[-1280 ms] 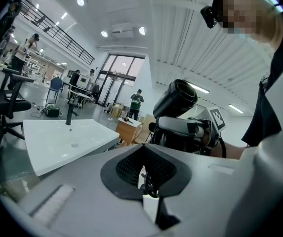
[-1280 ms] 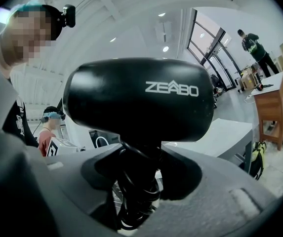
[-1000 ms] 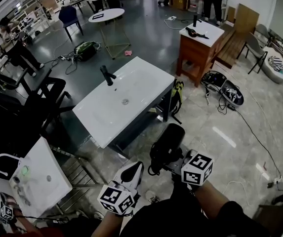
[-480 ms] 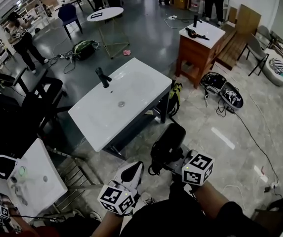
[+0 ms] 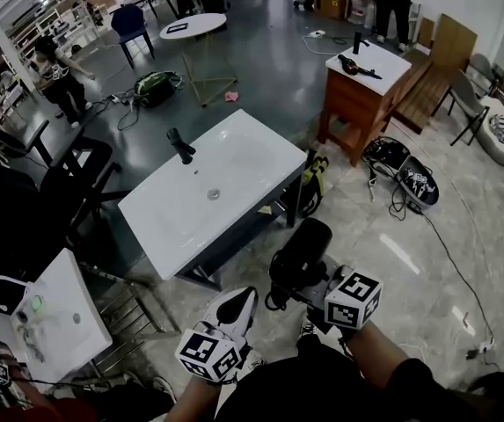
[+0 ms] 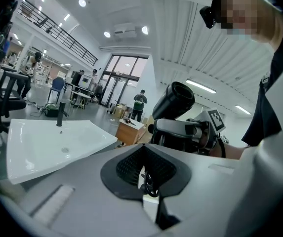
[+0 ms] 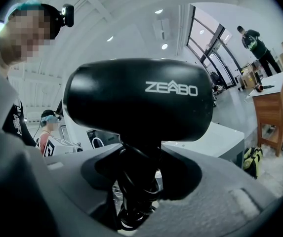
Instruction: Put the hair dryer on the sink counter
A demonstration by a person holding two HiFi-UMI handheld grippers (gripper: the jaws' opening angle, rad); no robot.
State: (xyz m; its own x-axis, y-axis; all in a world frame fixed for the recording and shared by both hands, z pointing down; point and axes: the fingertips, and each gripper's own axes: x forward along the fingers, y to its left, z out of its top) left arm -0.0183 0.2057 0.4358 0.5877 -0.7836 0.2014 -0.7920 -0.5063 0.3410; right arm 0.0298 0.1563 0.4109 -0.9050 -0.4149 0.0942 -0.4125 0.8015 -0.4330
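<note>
2 grey hand-held grippers [image 5: 244, 299] [image 5: 292, 290] with square-marker cubes [image 5: 208, 352] [image 5: 353, 299]; black shirt [image 5: 304, 389].

Beyond hair dryer [image 5: 300, 246] stands sink counter [image 5: 159, 220] (cabinet [image 5: 348, 105] farther right).

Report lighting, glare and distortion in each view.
Head view: the fisheye bows the white sink counter, and the dark floor carries soft sheen. Left gripper view: black round vignette, and the ceiling lamps glare. Right gripper view: the hair dryer looms dark yet sharp, and the windows are washed white.
</note>
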